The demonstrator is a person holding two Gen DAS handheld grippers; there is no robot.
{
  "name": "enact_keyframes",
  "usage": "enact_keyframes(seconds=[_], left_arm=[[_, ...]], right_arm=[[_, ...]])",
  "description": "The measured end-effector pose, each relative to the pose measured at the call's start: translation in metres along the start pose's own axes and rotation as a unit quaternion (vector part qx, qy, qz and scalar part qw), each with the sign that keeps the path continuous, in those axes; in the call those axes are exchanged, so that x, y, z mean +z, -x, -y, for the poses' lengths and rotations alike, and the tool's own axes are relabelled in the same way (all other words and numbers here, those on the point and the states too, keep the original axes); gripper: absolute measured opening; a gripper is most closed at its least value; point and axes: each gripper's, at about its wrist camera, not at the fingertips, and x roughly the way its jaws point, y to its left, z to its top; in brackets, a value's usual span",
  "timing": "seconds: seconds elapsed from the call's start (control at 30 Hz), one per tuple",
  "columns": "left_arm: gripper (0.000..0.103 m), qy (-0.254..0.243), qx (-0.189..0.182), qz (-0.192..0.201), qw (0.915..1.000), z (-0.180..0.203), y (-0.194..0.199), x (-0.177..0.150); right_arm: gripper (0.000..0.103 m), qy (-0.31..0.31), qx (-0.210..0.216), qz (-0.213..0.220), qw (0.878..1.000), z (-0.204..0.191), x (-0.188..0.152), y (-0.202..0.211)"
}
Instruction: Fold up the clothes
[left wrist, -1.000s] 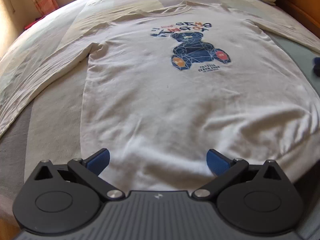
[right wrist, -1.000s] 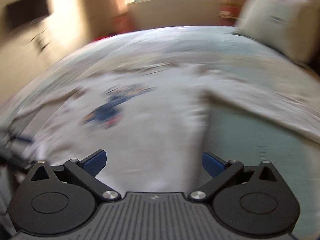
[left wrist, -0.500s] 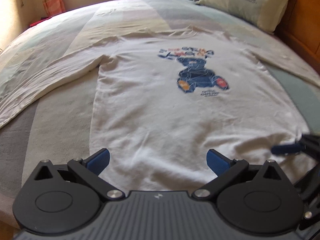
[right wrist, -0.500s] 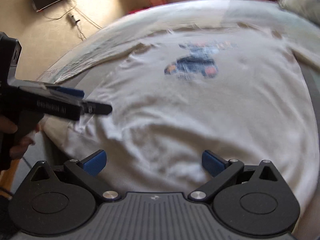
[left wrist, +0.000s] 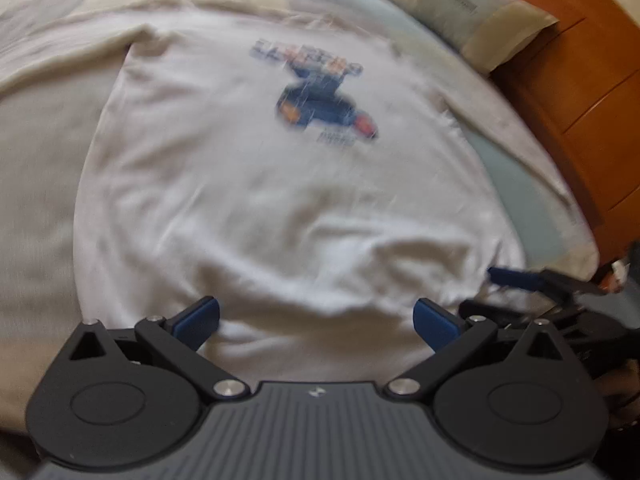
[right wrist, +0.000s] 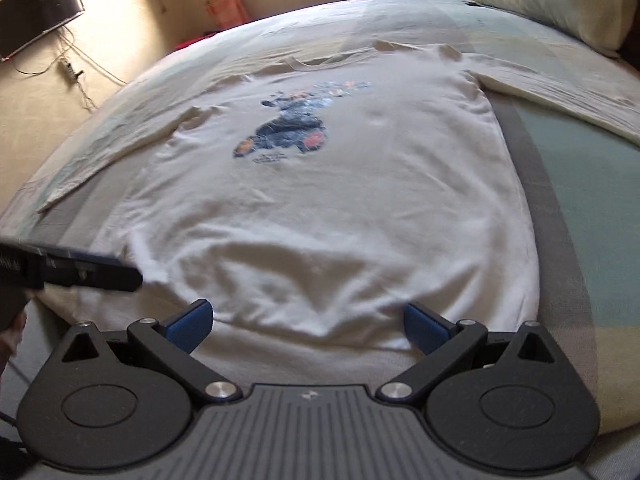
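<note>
White long-sleeved shirt (right wrist: 320,200) lies flat, print up, sleeves spread.

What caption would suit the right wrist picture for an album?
Open right hand-held gripper poised at the hem of a white long-sleeved bear-print shirt spread flat on a bed.

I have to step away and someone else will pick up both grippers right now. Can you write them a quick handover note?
Left gripper: open, empty, at the hem of the white long-sleeved shirt.
Right gripper: open, empty, also at the hem, further right.
Shirt lies face up on the bed, blue bear print showing, both sleeves spread out, hem a bit rumpled.
Done: shirt laid out. No fold made yet.
Left: fold in sleeves and sides, then fold the body.
</note>
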Motion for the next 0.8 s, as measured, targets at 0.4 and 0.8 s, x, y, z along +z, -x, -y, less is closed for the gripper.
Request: enact_keyframes(seconds=[0.4, 0.8], left_arm=[[0.102, -0.059, 0.052, 0.019, 0.9968, 0.014, 0.011, 0.024], [0.102, -0.104, 0.061, -0.005, 0.9927, 0.013, -0.021, 0.015]], right_arm=[[0.103, 0.018, -0.010, 0.024, 1.000, -0.002, -0.012, 0.003], [0.103, 0.045, -0.022, 0.017, 0.999, -0.008, -0.014, 0.007]])
